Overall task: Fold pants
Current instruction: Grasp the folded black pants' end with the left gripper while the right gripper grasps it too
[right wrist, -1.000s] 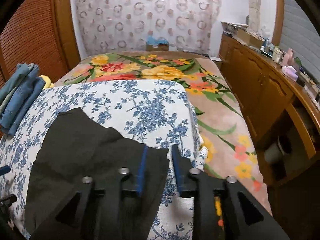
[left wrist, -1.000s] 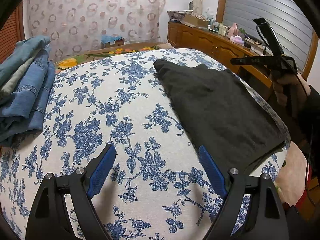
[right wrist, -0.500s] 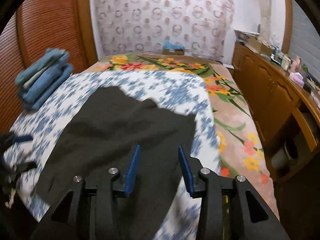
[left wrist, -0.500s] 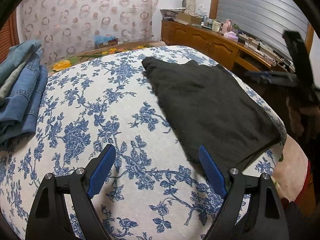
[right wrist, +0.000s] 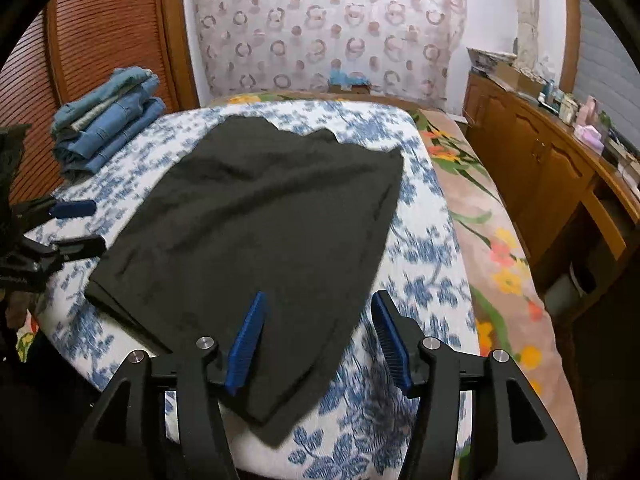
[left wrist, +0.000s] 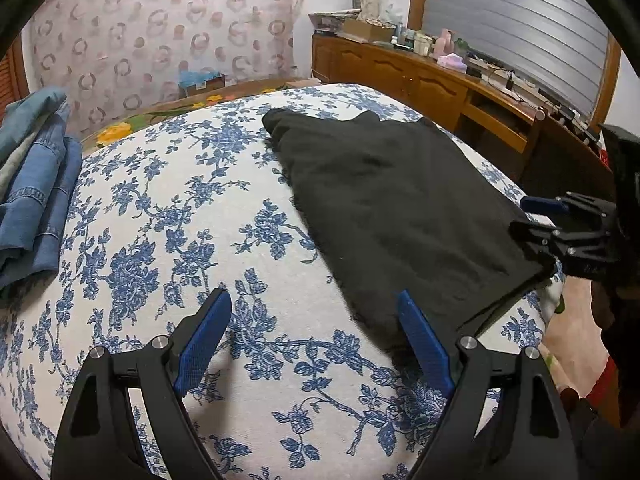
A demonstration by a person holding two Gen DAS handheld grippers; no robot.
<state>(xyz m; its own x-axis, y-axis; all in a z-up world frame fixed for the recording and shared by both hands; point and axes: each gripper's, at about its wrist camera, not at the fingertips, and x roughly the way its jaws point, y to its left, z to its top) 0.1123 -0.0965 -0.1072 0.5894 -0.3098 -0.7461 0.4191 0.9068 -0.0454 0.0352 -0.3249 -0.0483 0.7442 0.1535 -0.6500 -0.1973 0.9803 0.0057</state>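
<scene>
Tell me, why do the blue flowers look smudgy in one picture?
Right wrist view: motion blur smears the bedspread flowers and softens the black pants. Left wrist view: the flowers look crisp. Both views: the fisheye lens bulges the bed and darkens the corners.

Soft matt black cloth pants [right wrist: 264, 216]. Printed cotton-looking bed cover [left wrist: 168, 208]. Rough denim stack [left wrist: 32, 196], far left. Ridged blue pads on matt black plastic fingers [left wrist: 206, 340]. Shiny wood cabinet [right wrist: 536, 168], right.

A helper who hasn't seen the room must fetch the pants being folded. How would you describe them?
On the blue-and-white floral bedspread lies one flat black fabric garment, nearest the bed's right edge. Unlike the stacked blue denim jeans by the slatted wooden door, it is plain black and spread out singly.
</scene>
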